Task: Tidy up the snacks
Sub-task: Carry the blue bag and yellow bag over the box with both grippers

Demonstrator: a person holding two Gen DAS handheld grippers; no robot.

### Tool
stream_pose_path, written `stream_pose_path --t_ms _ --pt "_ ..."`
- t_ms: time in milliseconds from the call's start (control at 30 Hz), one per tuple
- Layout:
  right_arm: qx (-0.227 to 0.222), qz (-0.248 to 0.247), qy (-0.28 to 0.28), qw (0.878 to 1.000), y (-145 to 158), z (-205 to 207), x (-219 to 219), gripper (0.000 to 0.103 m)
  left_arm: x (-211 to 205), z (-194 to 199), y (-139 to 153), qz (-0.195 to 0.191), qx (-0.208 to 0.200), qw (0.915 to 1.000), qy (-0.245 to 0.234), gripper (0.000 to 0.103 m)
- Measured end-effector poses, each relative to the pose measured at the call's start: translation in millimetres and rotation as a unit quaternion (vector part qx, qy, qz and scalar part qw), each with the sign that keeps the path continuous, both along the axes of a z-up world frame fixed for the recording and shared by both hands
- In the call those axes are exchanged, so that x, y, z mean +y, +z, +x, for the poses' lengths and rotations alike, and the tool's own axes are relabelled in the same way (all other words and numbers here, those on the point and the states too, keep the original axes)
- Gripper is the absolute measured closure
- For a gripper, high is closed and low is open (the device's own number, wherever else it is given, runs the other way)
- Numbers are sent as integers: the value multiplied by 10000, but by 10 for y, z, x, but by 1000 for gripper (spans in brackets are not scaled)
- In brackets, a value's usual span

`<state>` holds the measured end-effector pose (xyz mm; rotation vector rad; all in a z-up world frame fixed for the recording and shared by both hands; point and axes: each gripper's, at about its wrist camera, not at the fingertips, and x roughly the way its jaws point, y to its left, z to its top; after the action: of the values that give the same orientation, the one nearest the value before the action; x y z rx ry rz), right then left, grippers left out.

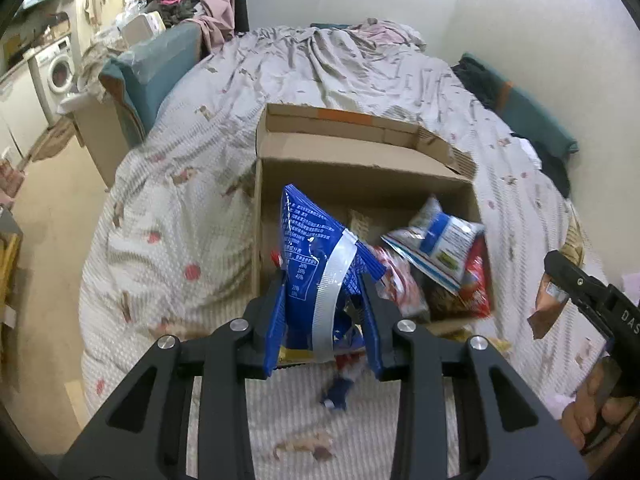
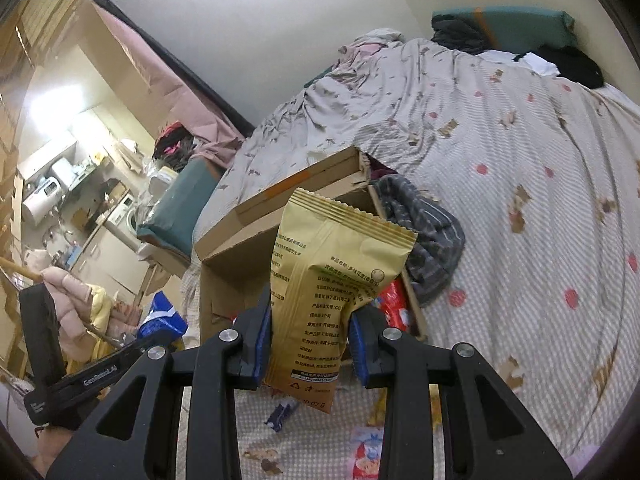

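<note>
Box: an open brown cardboard box is set on the patterned white bed cover, flaps up, judged to be the collecting place for the snacks.
Contents: a white-and-blue snack packet and a red packet are already seen lying inside it.
Left load: a glossy blue foil snack bag with a silver strip is gripped by the left gripper, whose jaws are clenched on the bag's lower part, so that the bag stands upright over the box's near edge.
Right load: a gold crimped-top snack bag with printed text is pinched by its lower half in the right gripper, jaws clenched on it, in front of the box.
Pose: both grippers are pointed forward and down toward the box, the left one nearer its opening.
Remaining: small wrappers are left loose on the bed in front of the box.
Judgement: both bags appear ready to be dropped in.
</note>
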<state>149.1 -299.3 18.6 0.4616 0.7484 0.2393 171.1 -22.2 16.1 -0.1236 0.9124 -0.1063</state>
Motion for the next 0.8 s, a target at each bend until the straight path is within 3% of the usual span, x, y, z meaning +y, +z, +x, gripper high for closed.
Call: stream_pose_path --t_ms 167,300,500,800 --pt "305 -195 400 9985 -133 464 207 69 -221 300 -122 469 59 9989 60 73" --pt "454 -225 683 9964 -285 711 316 69 -344 540 -263 626 259 9974 234 73" --pt "550 -481 1006 9922 -419 813 429 69 -532 744 -449 999 372 9935 393 73" --pt "761 -521 1071 9900 -635 848 389 69 -576 790 -551 1150 479 9907 549 73"
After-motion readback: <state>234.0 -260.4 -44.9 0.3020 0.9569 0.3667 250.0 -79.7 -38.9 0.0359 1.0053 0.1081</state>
